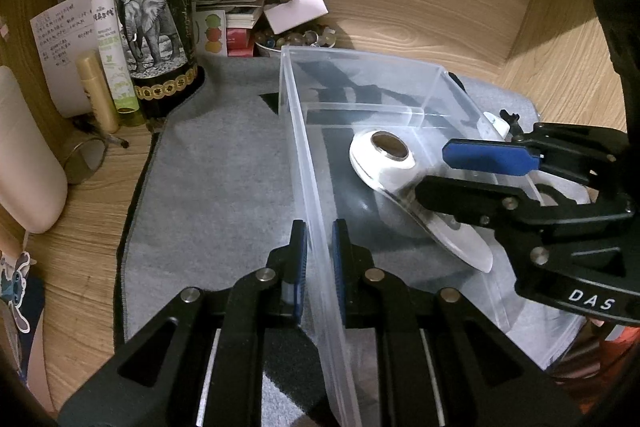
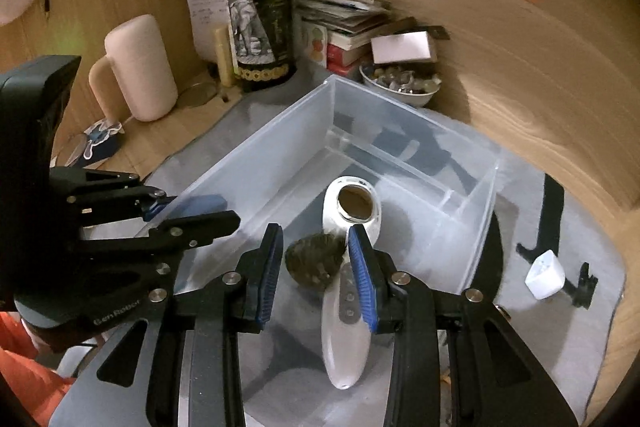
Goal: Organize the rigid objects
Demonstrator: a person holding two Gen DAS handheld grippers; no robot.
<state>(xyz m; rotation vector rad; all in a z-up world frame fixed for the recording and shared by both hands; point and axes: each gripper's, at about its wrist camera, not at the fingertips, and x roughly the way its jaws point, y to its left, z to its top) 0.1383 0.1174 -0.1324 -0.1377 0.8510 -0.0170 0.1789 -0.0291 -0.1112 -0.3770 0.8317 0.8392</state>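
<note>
A clear plastic bin [image 1: 304, 163] stands on a grey mat [image 1: 216, 187]. My left gripper [image 1: 319, 259] is shut on the bin's left wall. A white handheld device [image 2: 344, 311] with a dark round opening lies inside the bin, also in the left wrist view [image 1: 384, 163]. A dark, rough, round object [image 2: 314, 261] lies beside it. My right gripper [image 2: 316, 271] is open over the bin, fingers either side of the dark object and device; it shows in the left wrist view [image 1: 452, 171] too.
A dark wine bottle [image 1: 154, 11], spray bottles, papers and a bowl of beads [image 2: 400, 83] crowd the back corner. A pink cylinder [image 2: 140, 67] stands left. A small white charger [image 2: 545, 275] and a black tool [image 2: 548, 215] lie on the mat right of the bin.
</note>
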